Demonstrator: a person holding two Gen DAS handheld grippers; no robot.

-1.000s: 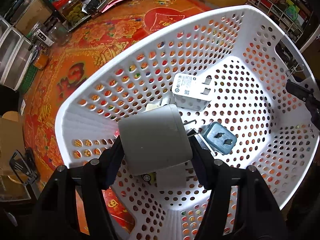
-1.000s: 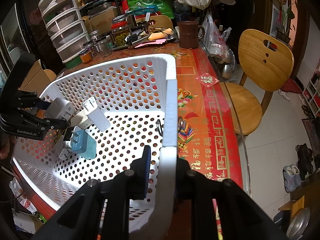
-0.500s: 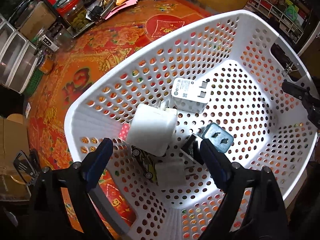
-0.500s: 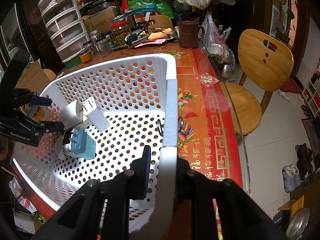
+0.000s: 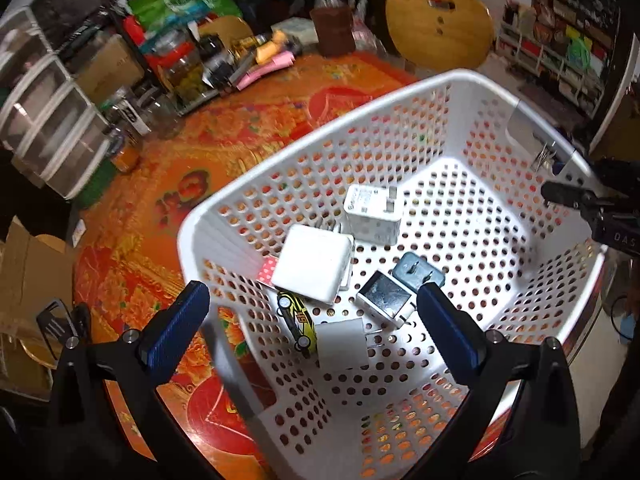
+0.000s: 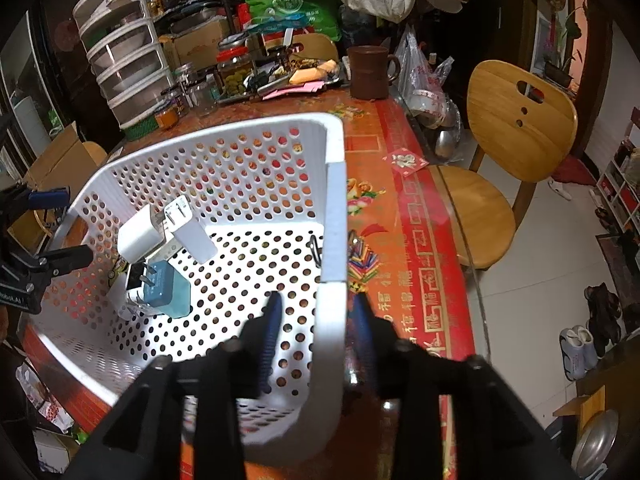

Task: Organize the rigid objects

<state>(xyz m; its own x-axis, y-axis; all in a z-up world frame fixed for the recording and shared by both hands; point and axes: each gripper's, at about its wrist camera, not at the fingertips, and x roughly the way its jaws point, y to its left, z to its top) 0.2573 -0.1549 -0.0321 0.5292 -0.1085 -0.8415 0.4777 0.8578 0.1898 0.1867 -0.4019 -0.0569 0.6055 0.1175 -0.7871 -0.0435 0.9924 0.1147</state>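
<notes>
The left gripper [image 5: 312,312] has its 2 blue-padded fingers [image 5: 176,328] spread wide and empty, hanging above the near corner of the white perforated plastic basket [image 5: 400,112]. 1 second ago those fingers clamped the white square power adapter [image 5: 314,264]; half a second ago they had just parted around it. Now it lies on the basket floor among the other chargers, so this drop looks finished and the left side is free to fetch another item.

Around it sit a white charger with folded prongs [image 5: 372,218] just behind, a blue-grey plug adapter [image 5: 418,274] and a small white cube charger with a dark face [image 5: 386,298] to its right, a flat white charger [image 5: 342,344] in front, and a yellow-green toy car [image 5: 298,322] partly tucked under its front edge.

The right gripper [image 6: 316,320] straddles the basket's side wall, 1 finger inside and 1 outside. 1 second ago it pinched the rim tightly; now the fingers [image 6: 270,328] stand a little further apart, and whether they press the wall cannot be told.

The basket rests on the red-and-orange patterned tabletop [image 6: 404,216].
</notes>
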